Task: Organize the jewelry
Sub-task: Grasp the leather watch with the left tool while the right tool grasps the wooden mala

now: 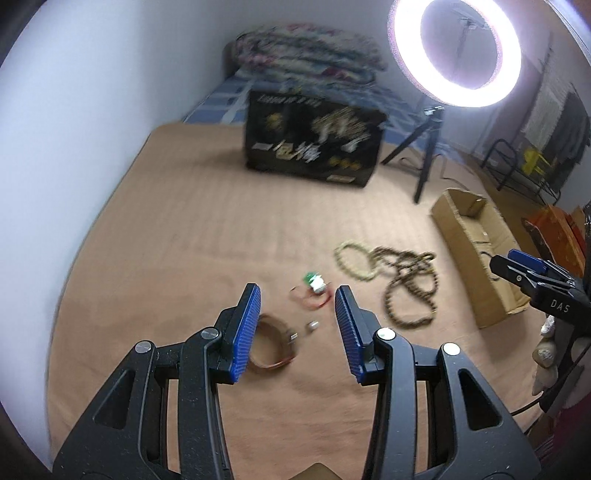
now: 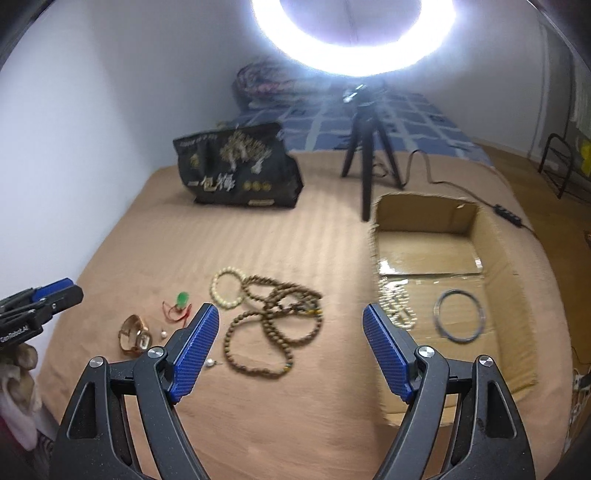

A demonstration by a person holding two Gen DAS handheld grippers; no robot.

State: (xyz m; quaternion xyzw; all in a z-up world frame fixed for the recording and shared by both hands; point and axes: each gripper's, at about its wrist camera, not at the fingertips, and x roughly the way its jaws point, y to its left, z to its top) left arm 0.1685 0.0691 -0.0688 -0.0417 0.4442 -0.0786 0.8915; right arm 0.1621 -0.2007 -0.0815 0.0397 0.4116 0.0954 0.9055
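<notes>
Our left gripper (image 1: pixel 297 308) hangs part-open and empty over the tan blanket (image 1: pixel 184 229), above a gold watch (image 1: pixel 273 345) and green pendant (image 1: pixel 314 282). Our right gripper (image 2: pixel 290 328) gapes wide, empty, between the brown bead strand (image 2: pixel 273 325) and the cardboard box (image 2: pixel 513 295) holding a bangle (image 2: pixel 460 315).

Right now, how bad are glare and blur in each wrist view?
Left wrist view: ring light glares top right; black bag and dark bead strand smeared by motion. Right wrist view: ring light washes out the top; cardboard box edges blurred, fisheye bending.
</notes>
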